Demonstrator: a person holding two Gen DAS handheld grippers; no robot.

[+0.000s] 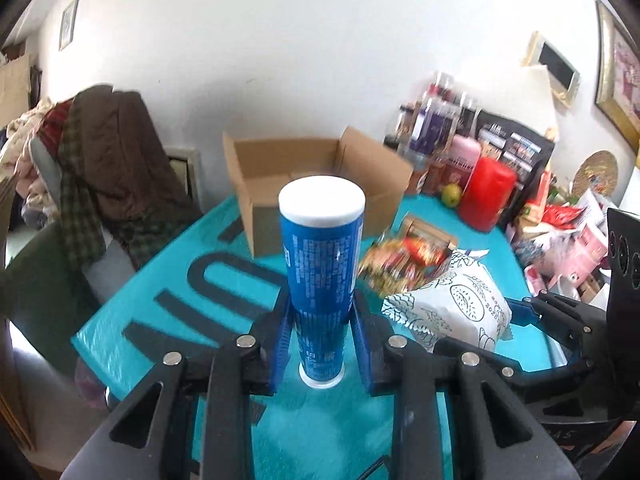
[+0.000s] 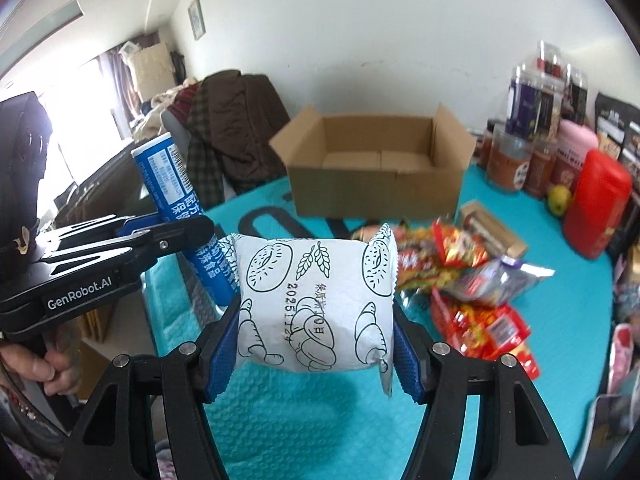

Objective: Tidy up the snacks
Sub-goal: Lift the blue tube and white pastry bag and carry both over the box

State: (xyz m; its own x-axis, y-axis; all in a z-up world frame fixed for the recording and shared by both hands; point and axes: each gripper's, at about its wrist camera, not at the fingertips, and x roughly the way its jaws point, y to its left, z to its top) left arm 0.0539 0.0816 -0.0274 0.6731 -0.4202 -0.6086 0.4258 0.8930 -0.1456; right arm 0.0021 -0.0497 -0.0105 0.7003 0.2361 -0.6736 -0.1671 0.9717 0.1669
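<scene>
The left gripper [image 1: 321, 344] is closed on a blue tube with a white cap [image 1: 322, 268]. Its blue pads press the lower part of the tube from both sides, and the tube stands almost upright above the table. In the right wrist view the same tube [image 2: 176, 200] leans a little, held clear of the surface.

The right gripper [image 2: 313, 344] is closed on a white bread packet [image 2: 314, 300] printed with bagels, croissants and a date. The packet fills the gap between the two pads and does not touch the table.

The table [image 2: 560, 360] is covered with a turquoise bubble-textured sheet with large dark letters. An open cardboard box [image 2: 376, 168] stands at the far edge of the table, flaps up. I see nothing inside it. To the right of the box, toward the middle of the table, lies a loose pile of snack packets [image 2: 460, 276], mostly red and yellow, with one silver-purple bag. Along the far right edge stand jars [image 2: 516, 160], a red container [image 2: 596, 204], a pink tub and a green apple [image 2: 559, 199].

Behind the table is a white wall with a small framed picture [image 2: 196, 16]. At the left, brown and checked clothes [image 2: 232, 128] hang over a chair. Bright light comes from a window at the far left.
</scene>
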